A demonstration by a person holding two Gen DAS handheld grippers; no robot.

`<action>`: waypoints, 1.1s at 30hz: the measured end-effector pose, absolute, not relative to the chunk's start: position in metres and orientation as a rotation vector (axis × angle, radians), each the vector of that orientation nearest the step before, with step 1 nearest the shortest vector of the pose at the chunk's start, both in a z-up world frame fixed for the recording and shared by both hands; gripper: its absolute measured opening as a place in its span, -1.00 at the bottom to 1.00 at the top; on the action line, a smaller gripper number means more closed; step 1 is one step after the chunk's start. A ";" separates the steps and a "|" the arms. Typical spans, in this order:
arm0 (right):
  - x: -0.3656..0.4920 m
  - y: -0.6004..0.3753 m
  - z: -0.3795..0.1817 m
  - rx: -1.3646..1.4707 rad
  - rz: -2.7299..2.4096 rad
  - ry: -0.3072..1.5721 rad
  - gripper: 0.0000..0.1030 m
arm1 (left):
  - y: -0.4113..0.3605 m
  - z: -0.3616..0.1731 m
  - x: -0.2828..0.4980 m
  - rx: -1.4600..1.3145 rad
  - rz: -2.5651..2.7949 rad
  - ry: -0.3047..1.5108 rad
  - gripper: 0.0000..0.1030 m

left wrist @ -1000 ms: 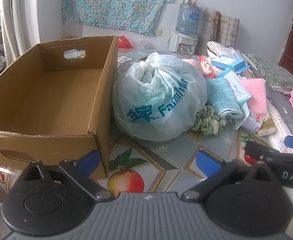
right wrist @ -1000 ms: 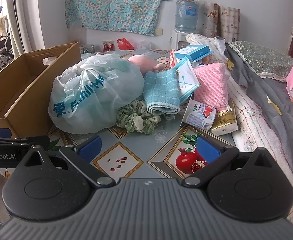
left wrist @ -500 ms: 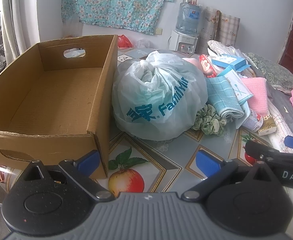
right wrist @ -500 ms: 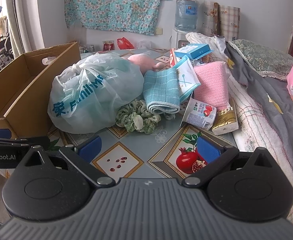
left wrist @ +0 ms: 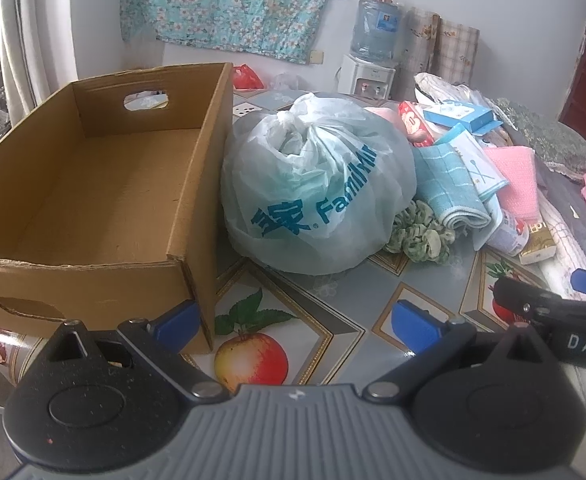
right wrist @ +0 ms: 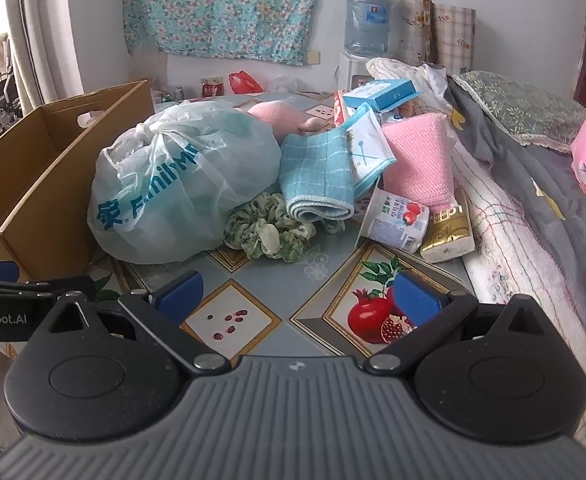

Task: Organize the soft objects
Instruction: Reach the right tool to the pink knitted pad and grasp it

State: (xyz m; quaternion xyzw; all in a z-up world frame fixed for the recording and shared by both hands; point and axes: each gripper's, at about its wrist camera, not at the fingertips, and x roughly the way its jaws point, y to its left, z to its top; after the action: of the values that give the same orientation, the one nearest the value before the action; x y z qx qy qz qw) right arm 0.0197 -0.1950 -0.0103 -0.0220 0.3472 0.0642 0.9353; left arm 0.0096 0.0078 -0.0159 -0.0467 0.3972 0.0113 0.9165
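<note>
An empty cardboard box (left wrist: 93,184) (right wrist: 41,176) stands at the left of the table. Beside it sits a tied, stuffed plastic bag (left wrist: 317,192) (right wrist: 181,184). A green scrunchie (left wrist: 419,232) (right wrist: 269,232), a folded blue towel (left wrist: 449,184) (right wrist: 317,176), a pink knitted cloth (left wrist: 517,180) (right wrist: 421,156) and a pink plush (right wrist: 273,114) lie to the right of the bag. My left gripper (left wrist: 293,322) is open near the box's front corner. Over the bare tablecloth my right gripper (right wrist: 299,294) is open, short of the scrunchie.
A yogurt cup (right wrist: 397,220), a gold tissue pack (right wrist: 449,228), a blue carton (right wrist: 381,94) and paper packets lie among the soft things. A bed with a grey quilt (right wrist: 541,200) borders the table on the right. A water dispenser (right wrist: 367,32) stands at the back wall.
Both views have shifted only slightly; the objects lie as before and both grippers stay open.
</note>
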 end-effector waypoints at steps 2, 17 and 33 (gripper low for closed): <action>0.019 -0.198 -0.012 -0.038 0.125 0.709 0.98 | 0.004 -0.015 0.010 -0.080 0.009 0.814 0.99; 0.008 -0.280 -0.016 0.046 0.015 0.495 0.98 | -0.058 0.006 0.033 0.033 -0.233 0.705 0.99; 0.097 -0.357 -0.019 0.410 0.143 0.409 0.95 | -0.124 -0.001 0.110 0.051 -0.425 0.659 0.62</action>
State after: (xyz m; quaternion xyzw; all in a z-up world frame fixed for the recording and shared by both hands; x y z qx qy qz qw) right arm 0.0972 -0.3573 -0.0187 0.2018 0.2013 0.0705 0.9559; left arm 0.1104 -0.1236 -0.0008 0.0248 0.3212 -0.2071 0.9238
